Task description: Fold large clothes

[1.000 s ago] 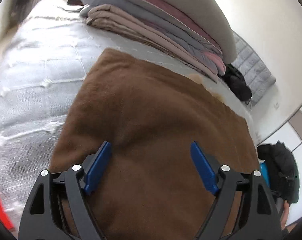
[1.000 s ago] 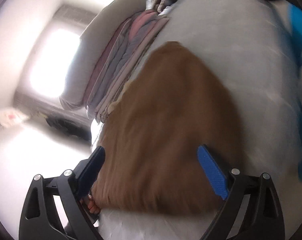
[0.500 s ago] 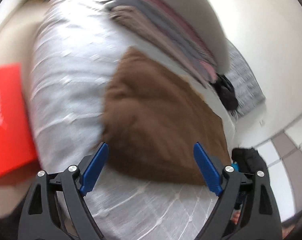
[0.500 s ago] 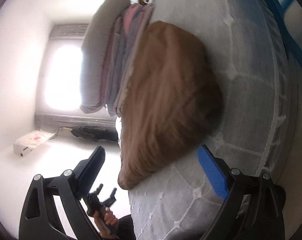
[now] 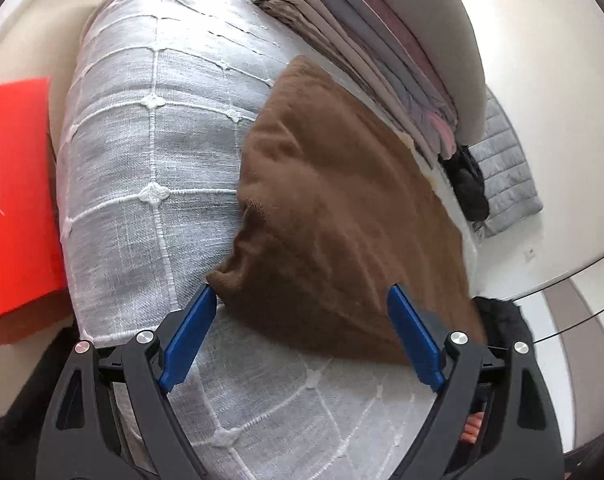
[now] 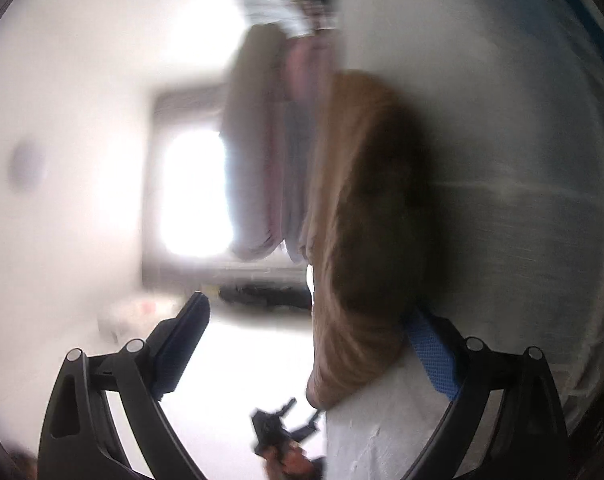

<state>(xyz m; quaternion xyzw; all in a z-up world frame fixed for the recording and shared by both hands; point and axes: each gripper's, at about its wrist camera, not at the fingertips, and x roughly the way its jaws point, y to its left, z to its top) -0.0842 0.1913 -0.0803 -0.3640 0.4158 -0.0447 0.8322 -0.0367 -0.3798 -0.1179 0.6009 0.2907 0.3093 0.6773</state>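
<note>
A folded brown garment (image 5: pixel 342 208) lies flat on the grey quilted bed (image 5: pixel 149 152). My left gripper (image 5: pixel 302 332) is open and empty, just short of the garment's near edge, with its left fingertip beside the near corner. In the blurred right wrist view the same brown garment (image 6: pixel 366 216) lies on the bed (image 6: pixel 502 160). My right gripper (image 6: pixel 310 332) is open and empty, off the garment's end. The left gripper also shows there, small and low, in the person's hand (image 6: pixel 281 436).
A stack of folded clothes (image 5: pixel 382 32) in grey, pink and taupe lies behind the brown garment. A red box (image 5: pixel 13 200) sits left of the bed. A black garment (image 5: pixel 470 184) and a grey quilted jacket (image 5: pixel 506 176) lie to the right. A bright window (image 6: pixel 193 192) is behind.
Both grippers have pulled back from over the brown garment toward the bed's edges. The garment stays folded on the bed. The right gripper has swung and its view is blurred.
</note>
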